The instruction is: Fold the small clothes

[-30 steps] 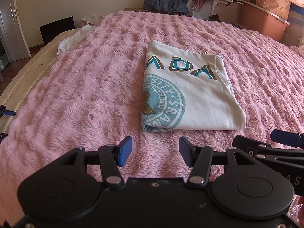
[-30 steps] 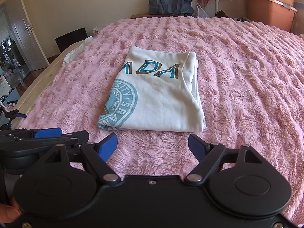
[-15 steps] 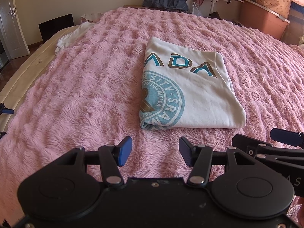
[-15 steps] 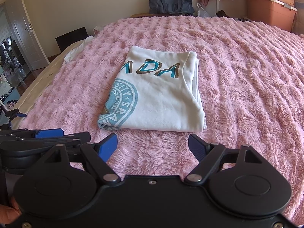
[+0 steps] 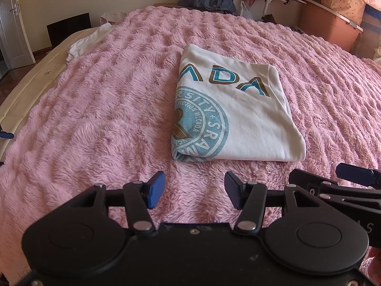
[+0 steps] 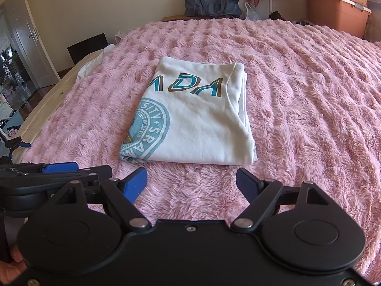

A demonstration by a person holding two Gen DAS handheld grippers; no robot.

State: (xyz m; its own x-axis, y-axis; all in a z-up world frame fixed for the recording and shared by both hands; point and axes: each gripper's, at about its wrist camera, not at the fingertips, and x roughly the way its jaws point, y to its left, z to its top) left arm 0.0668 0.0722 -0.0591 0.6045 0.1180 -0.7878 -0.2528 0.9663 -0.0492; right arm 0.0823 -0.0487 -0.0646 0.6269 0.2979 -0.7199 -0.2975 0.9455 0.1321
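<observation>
A white T-shirt (image 5: 240,119) with a teal round print and teal-brown letters lies folded into a neat rectangle on the pink fluffy blanket (image 5: 107,109). In the right wrist view the same T-shirt (image 6: 202,124) sits straight ahead. My left gripper (image 5: 194,189) hovers open over the blanket, just short of the shirt's near edge, with nothing between its blue pads. My right gripper (image 6: 191,183) is open too, equally short of the shirt and holding nothing. Each gripper shows at the edge of the other's view, side by side.
A white garment (image 5: 90,40) lies crumpled at the blanket's far left edge, beside the bare beige mattress (image 5: 28,88). A dark blue bag (image 6: 212,1) stands beyond the bed. An orange storage box (image 6: 338,12) and piled bedding stand at the back right. A door (image 6: 31,43) is on the left.
</observation>
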